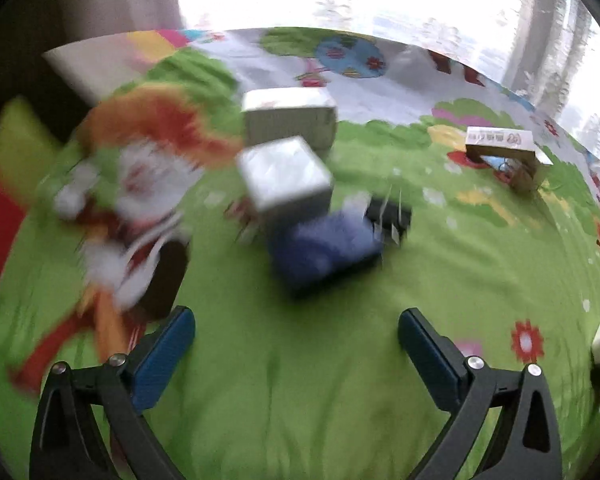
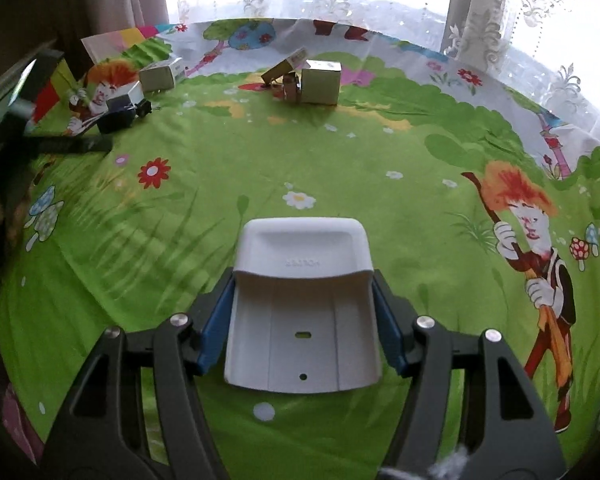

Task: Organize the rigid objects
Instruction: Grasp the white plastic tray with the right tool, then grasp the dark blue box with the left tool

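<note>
**White holder clamped in the right gripper; left gripper empty over the sheet**

The right gripper (image 2: pixel 302 320) has its jaws clamped on a white plastic holder (image 2: pixel 302 280), the blue pads pressing on its two side walls. The holder is a curved tray-like piece with a raised lip at its far end and small holes in its base. Whether it touches the sheet below, I cannot tell.

The left gripper (image 1: pixel 296 360) has its jaws wide apart with nothing between them, over a bare patch of the green cartoon-printed sheet (image 1: pixel 300 400).

Ahead of the left gripper, blurred, is a cluster of things: two silver-grey boxes, one behind (image 1: pixel 290 118) and one in front (image 1: pixel 286 178), a dark blue box (image 1: pixel 324 250) just before them, and a black binder clip (image 1: pixel 390 216) touching the blue box's right side. Off to the right, well apart, lies a brown carton (image 1: pixel 504 152) with its flaps open.

In the right wrist view another silver-grey box (image 2: pixel 322 82) stands just beside that carton. Lace curtains (image 2: pixel 480 20) hang behind the sheet's far edge.
</note>
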`<state>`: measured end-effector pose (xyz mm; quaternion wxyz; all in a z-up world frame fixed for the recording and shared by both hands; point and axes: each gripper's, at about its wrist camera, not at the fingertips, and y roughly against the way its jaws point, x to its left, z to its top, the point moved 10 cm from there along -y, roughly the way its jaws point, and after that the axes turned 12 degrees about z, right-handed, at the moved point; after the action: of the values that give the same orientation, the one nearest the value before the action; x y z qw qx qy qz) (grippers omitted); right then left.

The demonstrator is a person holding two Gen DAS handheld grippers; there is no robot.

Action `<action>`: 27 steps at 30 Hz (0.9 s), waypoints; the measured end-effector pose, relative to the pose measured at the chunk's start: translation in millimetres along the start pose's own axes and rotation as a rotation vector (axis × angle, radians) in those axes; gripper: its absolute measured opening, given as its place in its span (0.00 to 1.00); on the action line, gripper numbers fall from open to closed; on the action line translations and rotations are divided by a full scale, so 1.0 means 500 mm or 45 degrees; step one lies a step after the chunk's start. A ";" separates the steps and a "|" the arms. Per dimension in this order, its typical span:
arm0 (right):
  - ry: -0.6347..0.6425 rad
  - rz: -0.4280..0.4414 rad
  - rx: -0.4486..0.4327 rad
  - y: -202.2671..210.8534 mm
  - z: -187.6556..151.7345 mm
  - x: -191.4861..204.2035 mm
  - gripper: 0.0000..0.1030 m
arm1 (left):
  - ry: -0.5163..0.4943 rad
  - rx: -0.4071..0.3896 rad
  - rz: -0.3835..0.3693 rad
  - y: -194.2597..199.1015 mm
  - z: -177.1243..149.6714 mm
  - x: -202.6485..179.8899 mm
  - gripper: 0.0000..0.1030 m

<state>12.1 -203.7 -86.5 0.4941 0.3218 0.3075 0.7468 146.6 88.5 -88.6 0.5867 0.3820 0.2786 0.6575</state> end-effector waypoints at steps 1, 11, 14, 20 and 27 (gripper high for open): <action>-0.009 0.005 -0.002 -0.002 0.003 -0.001 0.65 | -0.026 -0.014 -0.019 -0.010 0.016 -0.005 1.00; -0.016 0.008 -0.007 -0.006 0.001 0.000 0.65 | -0.018 -0.108 -0.131 0.125 -0.099 -0.130 0.56; -0.015 0.006 -0.007 -0.006 0.001 0.000 0.65 | 0.009 -0.135 -0.127 0.161 -0.142 -0.148 0.60; -0.012 0.006 -0.008 -0.007 0.002 -0.003 0.65 | -0.104 -0.111 -0.077 0.152 -0.149 -0.155 0.85; -0.015 0.006 -0.009 -0.008 0.002 -0.004 0.66 | -0.215 -0.063 -0.414 0.194 -0.177 -0.193 0.85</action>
<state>15.7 -204.0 -89.1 0.4952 0.3252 0.3010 0.7473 20.8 -14.5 -75.3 0.7158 0.3713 0.2701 0.5262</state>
